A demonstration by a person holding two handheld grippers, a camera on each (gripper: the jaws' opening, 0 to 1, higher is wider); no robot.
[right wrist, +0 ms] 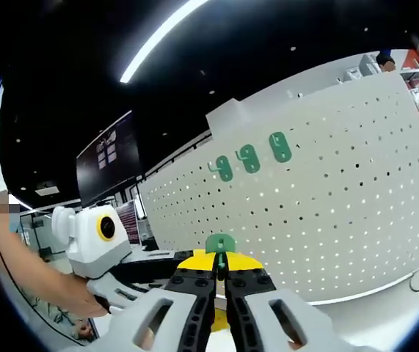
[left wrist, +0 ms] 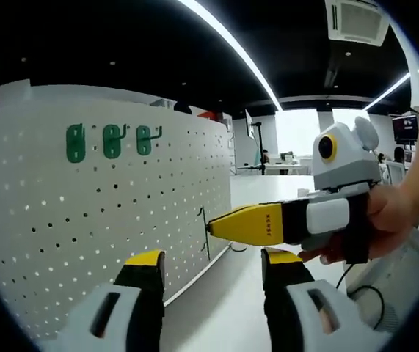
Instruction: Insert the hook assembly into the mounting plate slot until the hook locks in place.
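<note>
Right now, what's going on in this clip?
A person holds a gripper in each hand in front of a white pegboard that already carries three green hooks. The right gripper is shut on a fourth green hook, holding it just off the board, with no sign yet that it is seated. The left gripper is open and holds nothing, with the board on one side of it.

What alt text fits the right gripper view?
The right gripper is shut on a green hook, facing a white pegboard that carries three green hooks. The left gripper sits at lower left.
</note>
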